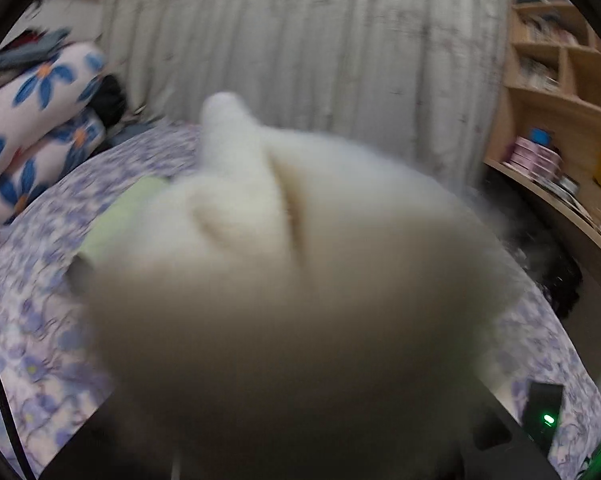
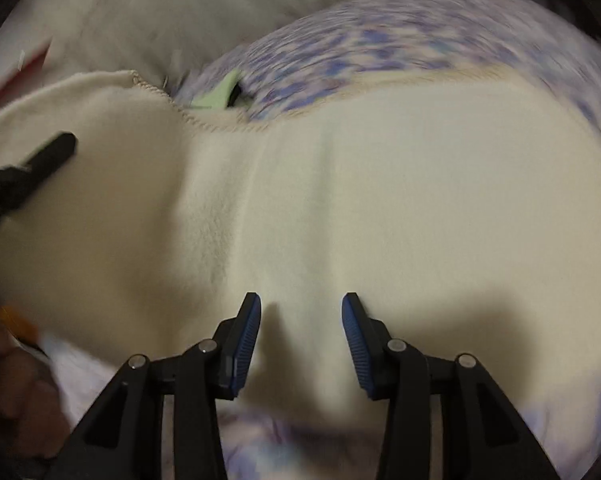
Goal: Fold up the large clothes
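A large cream fleece garment [image 2: 380, 184] lies spread on the purple floral bedspread [image 2: 400, 32]. My right gripper [image 2: 301, 316] is open, its blue-padded fingers [image 2: 246, 336] spread just above the cloth, holding nothing. In the left wrist view a bunched fold of the same cream fabric [image 1: 284, 264] fills the centre right against the lens and hides my left gripper's fingers. The left gripper [image 2: 58, 150] shows as a black finger at the garment's left end in the right wrist view, the cloth lifted there.
Floral pillows [image 1: 40, 112] are stacked at the bed's left. A pale curtain [image 1: 320, 48] hangs behind. Wooden shelves [image 1: 560, 92] stand on the right. A light green cloth [image 1: 124, 212] lies on the bed. A black device with a green light [image 1: 546, 412] sits lower right.
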Action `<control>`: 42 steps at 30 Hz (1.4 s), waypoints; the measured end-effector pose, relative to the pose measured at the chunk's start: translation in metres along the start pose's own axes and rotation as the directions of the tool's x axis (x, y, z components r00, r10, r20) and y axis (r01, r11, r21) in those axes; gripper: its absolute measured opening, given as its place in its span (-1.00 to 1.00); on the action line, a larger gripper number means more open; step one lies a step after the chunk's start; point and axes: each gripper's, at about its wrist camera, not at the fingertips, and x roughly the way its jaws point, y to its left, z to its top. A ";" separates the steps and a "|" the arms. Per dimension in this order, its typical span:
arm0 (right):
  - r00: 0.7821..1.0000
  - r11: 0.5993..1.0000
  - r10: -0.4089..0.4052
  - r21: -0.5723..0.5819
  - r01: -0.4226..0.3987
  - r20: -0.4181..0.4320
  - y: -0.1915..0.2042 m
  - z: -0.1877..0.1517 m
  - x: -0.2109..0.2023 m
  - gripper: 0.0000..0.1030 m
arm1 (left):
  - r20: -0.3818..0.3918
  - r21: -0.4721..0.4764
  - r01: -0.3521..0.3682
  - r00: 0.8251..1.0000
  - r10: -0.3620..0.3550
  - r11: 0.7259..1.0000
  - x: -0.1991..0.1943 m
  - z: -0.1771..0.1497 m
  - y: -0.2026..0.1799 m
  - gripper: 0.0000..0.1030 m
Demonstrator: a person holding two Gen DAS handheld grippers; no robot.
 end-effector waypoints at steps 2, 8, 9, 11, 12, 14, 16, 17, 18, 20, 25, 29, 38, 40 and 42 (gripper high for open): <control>0.992 0.994 -0.101 0.044 0.097 0.078 -0.025 -0.005 -0.035 -0.18 | -0.002 0.022 0.054 0.999 -0.054 0.998 0.003 0.000 -0.032 -0.57; 0.910 0.927 -0.359 0.190 0.323 0.206 -0.095 -0.011 -0.113 -0.18 | -0.144 0.111 0.176 0.977 -0.159 0.978 0.048 -0.045 -0.125 -0.58; 0.901 0.917 -0.381 0.214 0.338 0.209 -0.106 -0.014 -0.120 -0.18 | -0.194 0.132 0.185 0.968 -0.158 0.974 0.061 -0.061 -0.139 -0.58; 0.890 0.899 -0.410 0.252 0.357 0.201 -0.126 -0.019 -0.128 -0.18 | -0.266 0.177 0.168 0.957 -0.117 0.970 0.081 -0.093 -0.158 -0.59; 0.887 0.889 -0.424 0.272 0.369 0.183 -0.136 -0.022 -0.128 -0.18 | -0.260 0.218 0.152 0.961 -0.093 0.964 0.085 -0.107 -0.167 -0.59; 0.889 0.881 -0.428 0.297 0.369 0.164 -0.148 -0.025 -0.129 -0.18 | -0.219 0.295 0.122 0.974 -0.058 0.948 0.081 -0.121 -0.179 -0.59; 0.891 0.879 -0.425 0.308 0.365 0.156 -0.156 -0.026 -0.127 -0.18 | -0.224 0.285 0.136 0.972 -0.072 0.949 0.079 -0.118 -0.179 -0.59; 0.890 0.878 -0.429 0.306 0.369 0.157 -0.157 -0.026 -0.126 -0.18 | -0.235 0.261 0.152 0.968 -0.090 0.953 0.079 -0.113 -0.177 -0.59; 0.889 0.877 -0.430 0.304 0.371 0.157 -0.155 -0.029 -0.126 -0.18 | -0.241 0.238 0.160 0.965 -0.101 0.958 0.079 -0.108 -0.175 -0.59; 0.889 0.878 -0.429 0.308 0.367 0.164 -0.157 -0.029 -0.127 -0.18 | -0.245 0.212 0.166 0.963 -0.112 0.963 0.078 -0.102 -0.177 -0.59; 0.891 0.876 -0.427 0.313 0.366 0.154 -0.161 -0.030 -0.125 -0.18 | -0.247 0.218 0.175 0.962 -0.120 0.960 0.072 -0.111 -0.190 -0.59; 0.896 0.876 -0.424 0.310 0.369 0.131 -0.163 -0.031 -0.120 -0.18 | -0.254 0.271 0.170 0.962 -0.100 0.947 0.075 -0.121 -0.194 -0.58; 0.913 0.894 -0.390 0.289 0.343 0.122 -0.150 -0.023 -0.128 -0.17 | -0.412 0.204 0.375 0.871 -0.268 0.905 0.059 -0.103 -0.181 0.73; 0.916 0.900 -0.379 0.285 0.330 0.135 -0.145 -0.021 -0.134 -0.17 | -0.431 0.214 0.394 0.859 -0.275 0.894 0.044 -0.100 -0.174 0.73; 0.919 0.907 -0.367 0.278 0.317 0.148 -0.140 -0.017 -0.140 -0.17 | -0.428 0.209 0.389 0.861 -0.274 0.897 0.032 -0.098 -0.164 0.73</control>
